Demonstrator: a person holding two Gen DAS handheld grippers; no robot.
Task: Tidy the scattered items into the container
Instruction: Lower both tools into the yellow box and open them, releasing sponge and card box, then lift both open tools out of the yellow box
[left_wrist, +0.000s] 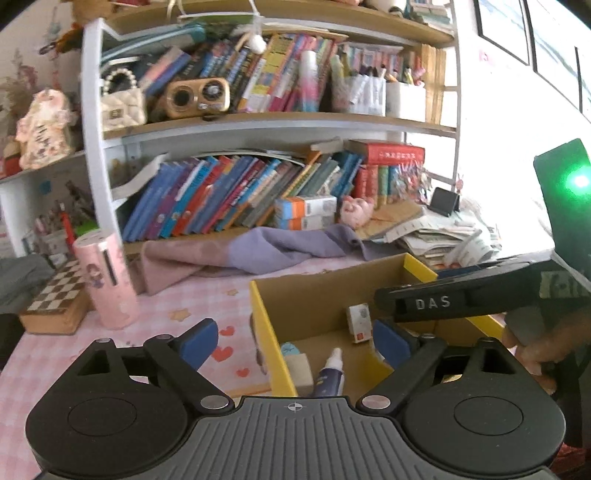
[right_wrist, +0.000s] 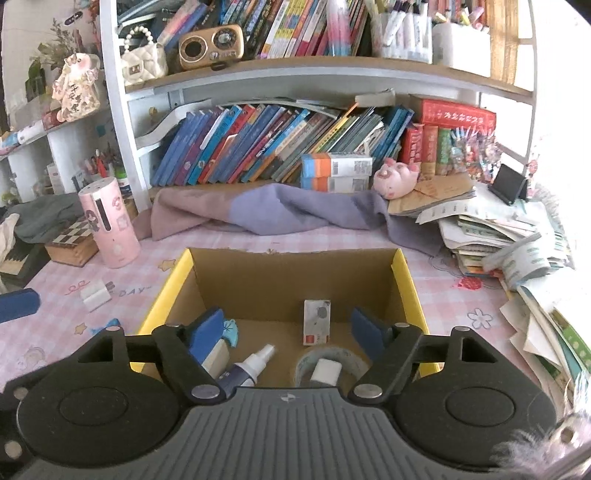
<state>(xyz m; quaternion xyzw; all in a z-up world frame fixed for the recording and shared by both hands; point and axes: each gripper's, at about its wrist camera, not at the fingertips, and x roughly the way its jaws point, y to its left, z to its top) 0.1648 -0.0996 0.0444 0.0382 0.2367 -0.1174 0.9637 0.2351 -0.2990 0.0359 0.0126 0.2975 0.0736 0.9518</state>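
Note:
A yellow-sided cardboard box (right_wrist: 404, 280) stands open on the pink checked tablecloth; it also shows in the left wrist view (left_wrist: 264, 314). Inside lie a small spray bottle (right_wrist: 255, 363), a tape roll (right_wrist: 351, 356) with a white block (right_wrist: 325, 370) in it, a small white carton (right_wrist: 316, 322) upright at the back wall, and a beige eraser-like piece (right_wrist: 218, 356). My right gripper (right_wrist: 286, 330) is open and empty above the box. My left gripper (left_wrist: 295, 341) is open and empty over the box's left wall. A white plug adapter (right_wrist: 95, 293) lies on the cloth left of the box.
A pink cylinder (right_wrist: 110, 225) and a chessboard box (right_wrist: 72, 240) stand at the left. A purple cloth (right_wrist: 266, 210) lies behind the box under the bookshelf (right_wrist: 295, 147). Stacked papers (right_wrist: 517, 243) crowd the right. The right gripper's body (left_wrist: 461, 299) crosses the left wrist view.

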